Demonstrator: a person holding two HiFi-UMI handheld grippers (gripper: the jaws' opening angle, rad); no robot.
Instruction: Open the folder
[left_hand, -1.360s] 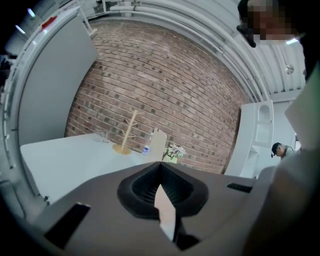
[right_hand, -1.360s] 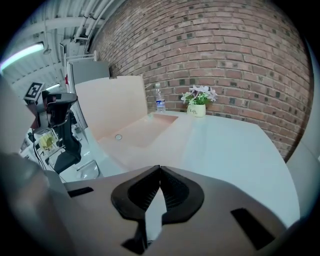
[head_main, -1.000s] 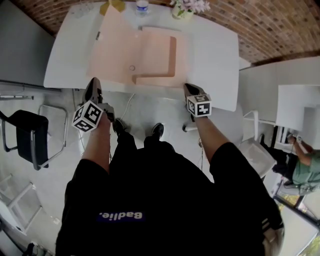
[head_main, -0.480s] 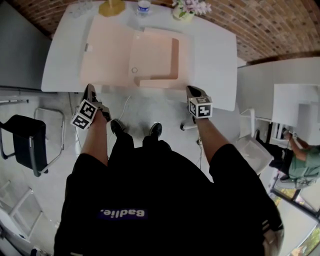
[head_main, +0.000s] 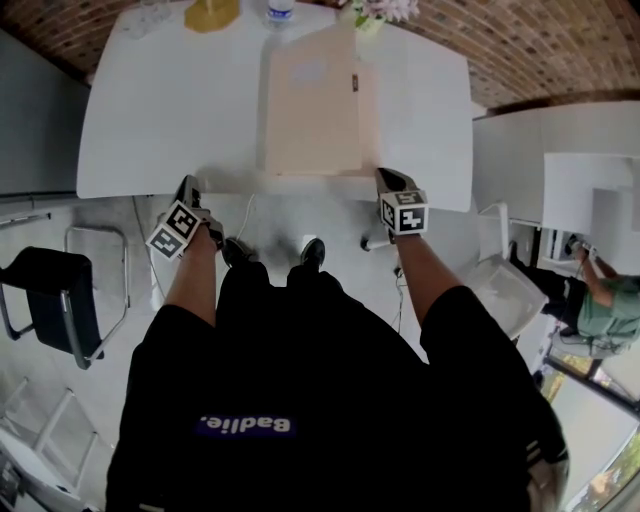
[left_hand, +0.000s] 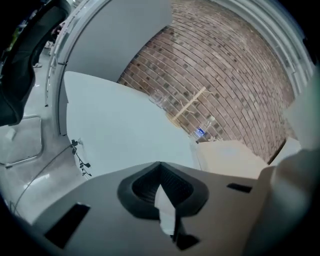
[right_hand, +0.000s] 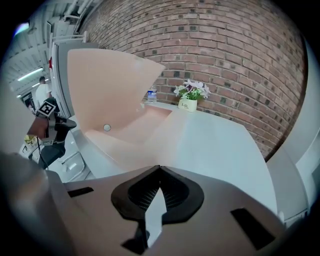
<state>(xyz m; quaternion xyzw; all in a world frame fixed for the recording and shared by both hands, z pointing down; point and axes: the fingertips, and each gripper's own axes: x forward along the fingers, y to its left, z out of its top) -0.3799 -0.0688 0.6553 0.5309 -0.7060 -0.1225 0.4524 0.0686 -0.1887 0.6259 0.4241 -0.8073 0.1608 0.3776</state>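
Observation:
A peach-pink folder lies on the white table, in front of me and a little right of centre. In the right gripper view its cover stands raised at a slant over the inner pocket, which has a round snap. My left gripper is at the table's near edge, left of the folder, shut and empty. My right gripper is at the near edge by the folder's near right corner, also shut and empty. Neither touches the folder. In the left gripper view the folder lies to the right.
A water bottle, a small pot of flowers and a yellow stand line the table's far edge. A black chair is on the floor at left. Another person is by a white desk at far right.
The folder lay spread open with its cover flat to the left; now the cover has swung up and over toward the right. Both grippers have stayed at the near edge.

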